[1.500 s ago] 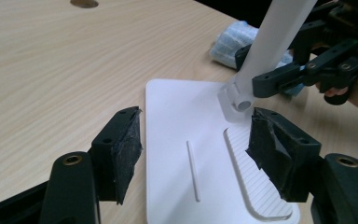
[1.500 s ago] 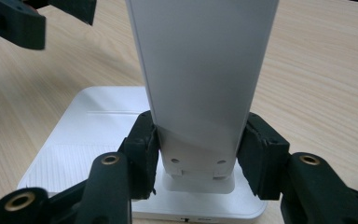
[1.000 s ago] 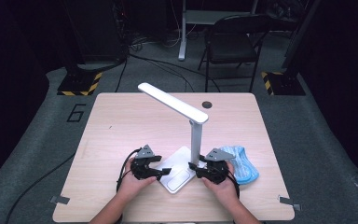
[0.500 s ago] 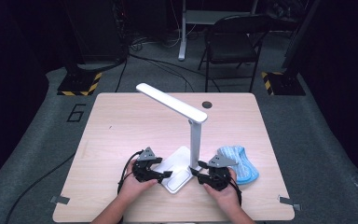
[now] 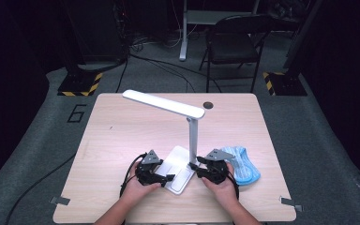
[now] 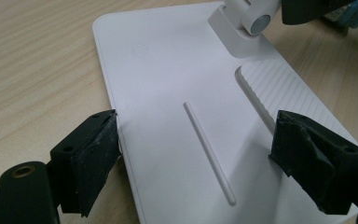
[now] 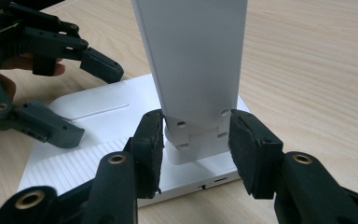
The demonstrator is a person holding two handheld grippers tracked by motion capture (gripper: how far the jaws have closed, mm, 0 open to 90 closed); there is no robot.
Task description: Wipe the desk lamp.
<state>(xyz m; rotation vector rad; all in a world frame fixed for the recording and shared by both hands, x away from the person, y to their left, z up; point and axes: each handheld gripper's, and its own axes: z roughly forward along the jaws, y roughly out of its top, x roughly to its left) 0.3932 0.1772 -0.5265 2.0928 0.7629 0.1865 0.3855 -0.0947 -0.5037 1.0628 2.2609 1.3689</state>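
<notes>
Two grippers work at the white desk lamp [image 5: 187, 140], which stands low in the centre of the high view on the wooden table [image 5: 122, 126]. Its flat base [image 5: 178, 166] lies between the hands, its post [image 5: 193, 138] rises from the base's right side, and its long head [image 5: 164, 103] reaches toward the upper left of the frame.

The left gripper [image 5: 161, 177], held in the left hand [image 5: 138, 187], points right at the base's left edge. In the left gripper view its jaws stand wide and have just been opening: one pad sits just beside the base's [image 6: 186, 107] edge at lower left, the other hangs over the ribbed patch at lower right, and neither seems to press on the base, though the contact at the left pad is hard to judge.

The right gripper [image 5: 198, 169], in the right hand [image 5: 222, 187], points left at the foot of the post. In the right gripper view its jaws have just been closing, with the hinge block [image 7: 193, 133] at the post's [image 7: 191, 51] foot between them; the pads stand on either side, right up against the block.

A blue cloth [image 5: 241, 164] lies bunched on the table just right of the right hand.
</notes>
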